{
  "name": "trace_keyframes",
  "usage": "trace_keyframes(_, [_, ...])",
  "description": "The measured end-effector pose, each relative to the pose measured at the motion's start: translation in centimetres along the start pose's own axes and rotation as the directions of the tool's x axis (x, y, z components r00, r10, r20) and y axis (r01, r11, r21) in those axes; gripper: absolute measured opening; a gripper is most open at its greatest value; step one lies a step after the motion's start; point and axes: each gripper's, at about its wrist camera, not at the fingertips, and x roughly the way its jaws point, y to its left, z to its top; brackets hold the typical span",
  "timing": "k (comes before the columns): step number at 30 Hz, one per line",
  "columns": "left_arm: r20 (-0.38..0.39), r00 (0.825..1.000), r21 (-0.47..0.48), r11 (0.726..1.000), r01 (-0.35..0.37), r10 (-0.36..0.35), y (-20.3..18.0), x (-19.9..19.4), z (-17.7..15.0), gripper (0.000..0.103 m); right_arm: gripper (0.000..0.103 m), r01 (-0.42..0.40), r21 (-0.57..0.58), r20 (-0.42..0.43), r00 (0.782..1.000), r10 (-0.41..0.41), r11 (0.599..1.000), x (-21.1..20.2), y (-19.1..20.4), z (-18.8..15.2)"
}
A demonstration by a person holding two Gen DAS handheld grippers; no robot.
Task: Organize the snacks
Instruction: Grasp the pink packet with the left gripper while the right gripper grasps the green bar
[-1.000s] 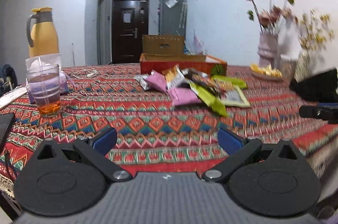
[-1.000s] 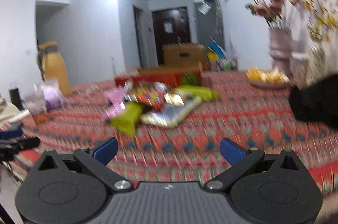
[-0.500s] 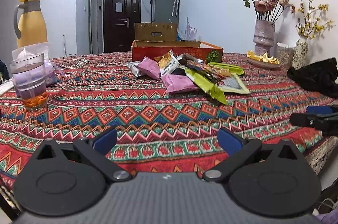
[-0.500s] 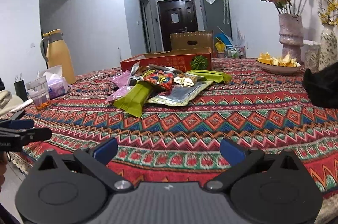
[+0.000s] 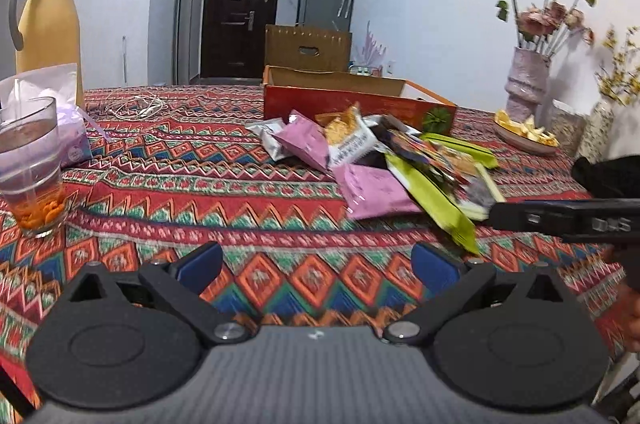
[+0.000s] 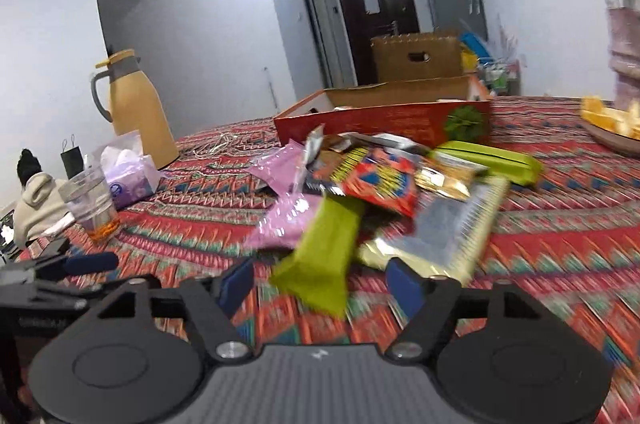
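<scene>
- Hovering low over the patterned tablecloth [image 5: 240, 216], the left gripper [image 5: 318, 264] shows its blue pads spread wide with only cloth between them, gripping nothing.
- Over on the other side, the right gripper [image 6: 320, 284] has its jaws just closing in, now about half apart; the near end of the green packet [image 6: 324, 252] lies between the fingertips, but the pads are not pressing on it yet.
- Just ahead of the right fingers, and ahead and to the right of the left ones, sits the snack pile [image 5: 376, 159]: pink bags, a red-and-yellow bag, a silver-edged pouch and a second green packet, all overlapping loosely on the cloth.
- Seen from the left gripper, the right one's black finger reaches in from the right, its tip at the near edge of the pile.
- Beyond the heap stands the red cardboard tray [image 6: 384, 123], open-topped, its front wall touching the far snacks.
- Far left of the left fingers: a glass [image 5: 30, 167], a tissue pack [image 5: 60, 111], a yellow thermos [image 5: 46, 19].
- Far right: a dish of chips [image 5: 524, 131] and a vase of flowers [image 5: 528, 79] near the wall.
</scene>
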Motion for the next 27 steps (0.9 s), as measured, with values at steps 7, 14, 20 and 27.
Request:
trace_keyframes(7, [0.013,0.999,0.008,0.999,-0.033,0.032,0.9,2.4,1.6,0.096,0.047,0.020,0.074,-0.068,0.998,-0.015,0.997,8.4,-0.4,3.5])
trace_keyframes(14, [-0.035,0.998,-0.016,0.999,0.042,-0.042,-0.2,5.9,2.9,0.086,0.036,0.016,0.129,-0.101,0.995,-0.003,0.991,8.1,-2.4,2.3])
trace_keyframes(20, [-0.094,0.992,0.027,0.996,0.081,-0.078,-3.7,10.0,4.8,0.084,0.032,0.049,-0.007,-0.077,0.996,-0.050,0.999,2.0,-2.3,0.8])
trace_keyframes(27, [-0.157,0.988,0.121,0.993,0.014,0.005,-7.6,14.6,4.8,0.075,0.033,0.266,0.026,-0.088,0.961,-0.263,0.964,-2.1,-6.8,-1.4])
